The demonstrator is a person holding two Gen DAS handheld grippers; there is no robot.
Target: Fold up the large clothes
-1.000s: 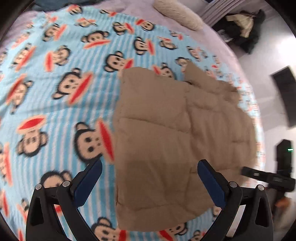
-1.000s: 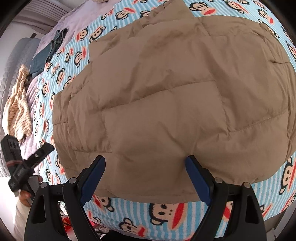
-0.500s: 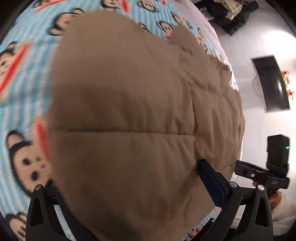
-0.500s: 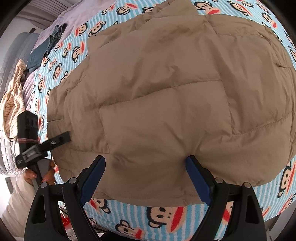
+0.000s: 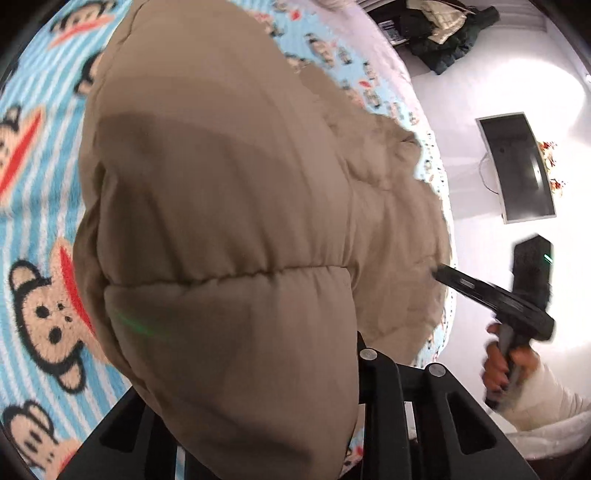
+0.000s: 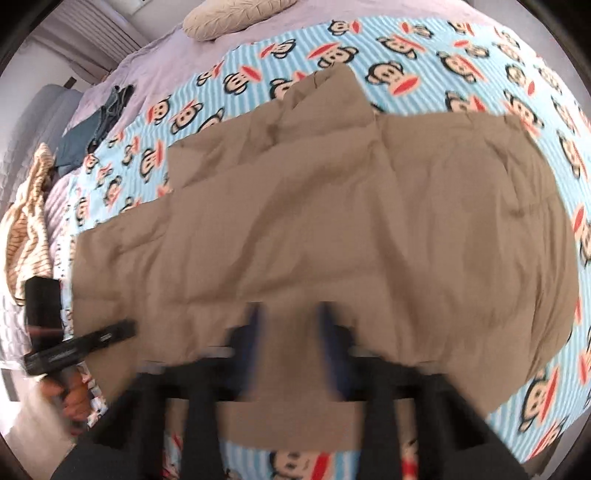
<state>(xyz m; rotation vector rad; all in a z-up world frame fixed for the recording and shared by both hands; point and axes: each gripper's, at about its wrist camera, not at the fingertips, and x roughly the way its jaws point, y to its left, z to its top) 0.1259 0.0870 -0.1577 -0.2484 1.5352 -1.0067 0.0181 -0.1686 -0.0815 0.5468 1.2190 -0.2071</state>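
Note:
A tan quilted puffer jacket (image 6: 332, 229) lies spread on a bed covered by a blue striped monkey-print blanket (image 6: 406, 48). In the left wrist view the jacket (image 5: 221, 240) bulges up close to the camera and hides my left gripper's fingertips; only its black frame (image 5: 384, 387) shows. In the right wrist view my right gripper (image 6: 290, 332) has its blue fingers (image 6: 255, 321) closed on the jacket's near hem, blurred by motion. The right gripper also shows in the left wrist view (image 5: 491, 299), its tip at the jacket's edge. The left gripper shows at the left in the right wrist view (image 6: 122, 330).
A beige pillow (image 6: 236, 14) lies at the bed's head. Dark folded clothes (image 6: 96, 125) and a striped garment (image 6: 26, 221) lie at the left side. On the floor are a monitor (image 5: 517, 166) and a dark clothes pile (image 5: 443, 33).
Both grippers moved in to the jacket's near hem. The right gripper's fingers went from wide open to closed on the fabric. The jacket edge now bulges over the left gripper.

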